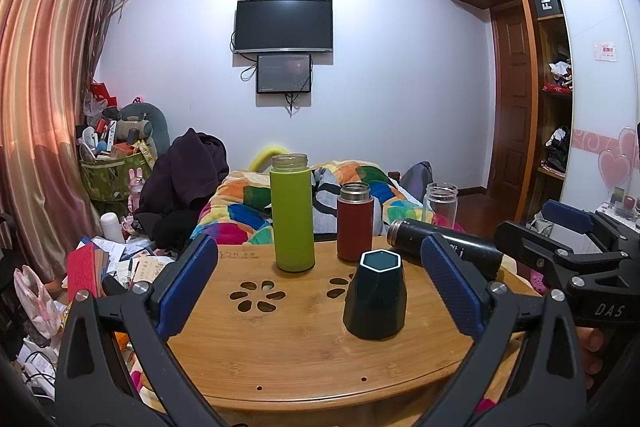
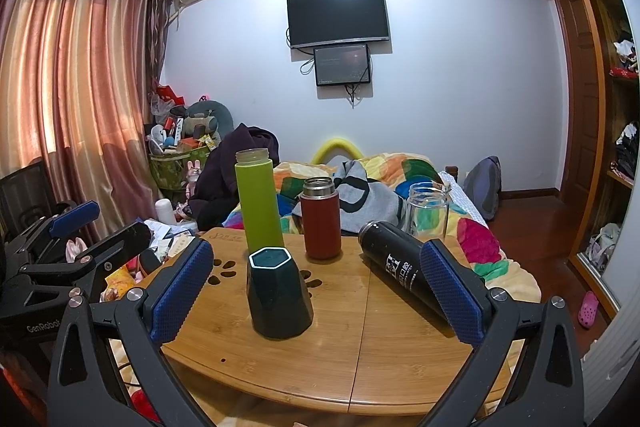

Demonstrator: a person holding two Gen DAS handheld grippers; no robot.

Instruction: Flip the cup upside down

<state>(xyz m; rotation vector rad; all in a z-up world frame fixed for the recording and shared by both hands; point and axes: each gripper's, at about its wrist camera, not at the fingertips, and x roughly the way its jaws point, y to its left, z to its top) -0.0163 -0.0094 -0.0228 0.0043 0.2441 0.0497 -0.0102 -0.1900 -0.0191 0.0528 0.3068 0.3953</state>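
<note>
- The dark green hexagonal cup (image 1: 375, 297) stands upright on the bamboo table (image 1: 296, 351), mouth up, white rim showing, near the middle of the top.
- The left gripper (image 1: 320, 283) hovers in front of it with its blue pads spread wide. The cup sits in the gap between them in the left wrist view, touching neither, and nothing is held.
- The right gripper (image 2: 316, 291) is just as wide open and empty. From its camera the cup (image 2: 279, 297) stands nearer its left pad than its right.
- Lying on its side to the right of the cup is a black flask (image 2: 400, 265), mouth toward the back of the table; whether it touches the right gripper's pad I cannot tell.
- Behind the cup stand a tall lime-green bottle (image 1: 291, 213) and a shorter red flask (image 1: 355, 223), both upright and uncapped.
- A clear glass jar (image 2: 427, 209) stands at the far right edge of the table.
- Beyond the table is a bed with a bright patchwork quilt (image 2: 408, 179), and a television (image 1: 284, 25) hangs on the wall.
</note>
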